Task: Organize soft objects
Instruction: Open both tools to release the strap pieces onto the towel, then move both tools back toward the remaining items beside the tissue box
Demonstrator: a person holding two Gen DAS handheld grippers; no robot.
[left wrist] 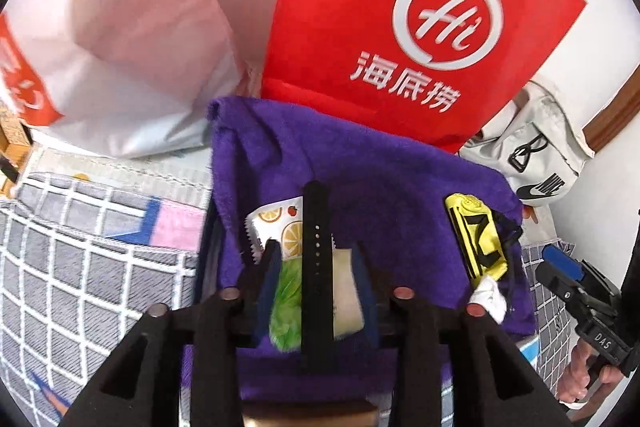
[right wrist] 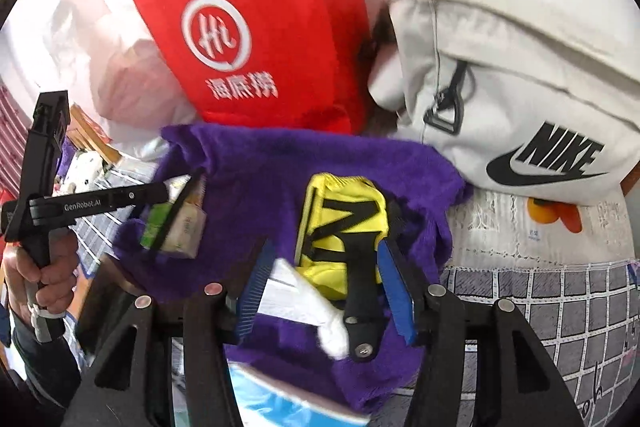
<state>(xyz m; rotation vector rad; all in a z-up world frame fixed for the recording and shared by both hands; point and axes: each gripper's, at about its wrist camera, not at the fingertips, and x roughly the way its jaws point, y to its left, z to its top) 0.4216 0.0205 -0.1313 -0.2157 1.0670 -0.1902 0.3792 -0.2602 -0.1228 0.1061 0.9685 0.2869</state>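
Observation:
A purple towel (left wrist: 360, 167) (right wrist: 260, 163) lies spread on the bed. On it, my left gripper (left wrist: 316, 247) stands open, and between its jaws lie a lemon-print snack packet (left wrist: 288, 227) and a black strap (left wrist: 314, 307); the pads do not press on either. Further right on the towel is a yellow pouch (left wrist: 476, 235) (right wrist: 340, 219) with a white tissue (right wrist: 296, 295) and its black strap (right wrist: 362, 291). My right gripper (right wrist: 325, 247) is open around the pouch's near end, its blue pads clear of it.
A red paper bag (left wrist: 400, 7) (right wrist: 248, 27) stands behind the towel. A white plastic bag (left wrist: 120, 47) is at its left and a white Nike bag (right wrist: 520, 107) at its right. Grey checked bedding (left wrist: 80, 247) (right wrist: 540, 307) surrounds the towel. A person's hand (right wrist: 40, 267) grips the left handle.

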